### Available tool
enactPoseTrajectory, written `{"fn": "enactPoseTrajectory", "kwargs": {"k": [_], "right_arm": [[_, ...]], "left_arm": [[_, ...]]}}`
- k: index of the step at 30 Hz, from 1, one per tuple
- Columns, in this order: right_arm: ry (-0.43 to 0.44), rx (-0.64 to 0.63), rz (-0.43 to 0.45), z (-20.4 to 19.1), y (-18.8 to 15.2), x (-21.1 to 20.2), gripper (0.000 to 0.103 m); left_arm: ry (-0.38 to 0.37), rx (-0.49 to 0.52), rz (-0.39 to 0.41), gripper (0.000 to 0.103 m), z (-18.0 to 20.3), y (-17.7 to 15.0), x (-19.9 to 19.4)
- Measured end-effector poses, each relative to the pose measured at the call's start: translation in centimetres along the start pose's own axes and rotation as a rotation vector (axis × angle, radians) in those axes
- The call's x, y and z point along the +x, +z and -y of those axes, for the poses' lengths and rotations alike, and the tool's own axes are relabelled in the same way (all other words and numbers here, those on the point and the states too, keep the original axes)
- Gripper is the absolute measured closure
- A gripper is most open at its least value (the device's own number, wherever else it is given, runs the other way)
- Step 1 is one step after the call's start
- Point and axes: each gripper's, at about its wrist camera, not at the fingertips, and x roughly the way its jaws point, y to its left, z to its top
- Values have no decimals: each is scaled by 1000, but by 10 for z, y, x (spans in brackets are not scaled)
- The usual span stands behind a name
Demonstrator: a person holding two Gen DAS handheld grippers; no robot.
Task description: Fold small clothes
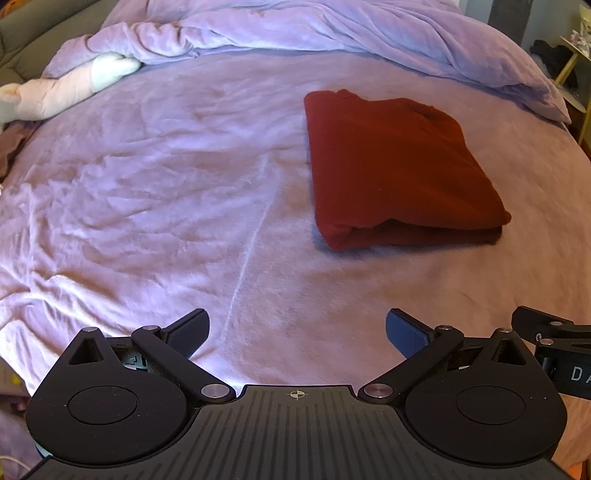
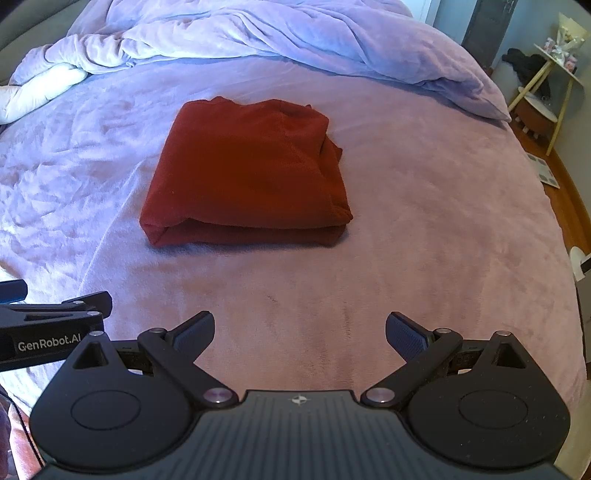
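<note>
A dark red garment (image 1: 399, 170) lies folded into a neat rectangle on the lilac bed cover (image 1: 166, 192); it also shows in the right wrist view (image 2: 247, 173). My left gripper (image 1: 295, 328) is open and empty, hovering near the bed's front edge, well short of the garment and to its left. My right gripper (image 2: 300, 328) is open and empty, also short of the garment, roughly in line with it. Part of the right gripper's body (image 1: 554, 347) shows at the left view's right edge, and the left gripper's body (image 2: 48, 328) at the right view's left edge.
A bunched lilac duvet (image 2: 258, 33) lies along the far side of the bed. Pale pink and white fabric (image 1: 70, 88) sits at the far left. A small side table (image 2: 546, 85) with items stands on the floor to the right of the bed.
</note>
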Motion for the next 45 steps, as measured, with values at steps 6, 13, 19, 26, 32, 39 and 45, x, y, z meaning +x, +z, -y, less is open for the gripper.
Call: {"fn": "enactPoseTrajectory", "kwargs": {"k": [6,13,19,26,32,39,45], "right_arm": [[5,-3,5,-1,1,-1,4],[1,-11,13,-2,2,-4,4],[0,-14,19,-2,2,-5,4],[0,-16,20,-2,2,-6,4],[1,-11,22,-1,3,-6,4],[2,-10,30,-1,2,-8,4],[3,-6,30,-2,2,-9,4]], "left_arm": [[-2,-7,2,0,0,1,0],[-4,-3,2,0,-1,1,-1],[-2,-5,1,0,-1,1,-1],[0,-11,5,0,-2,1,-1],[17,-11,5,0,-3,1,-2],[13,-22,4,0,-4,1,-4],[10,-21,6,0,-3,0,-5]]}}
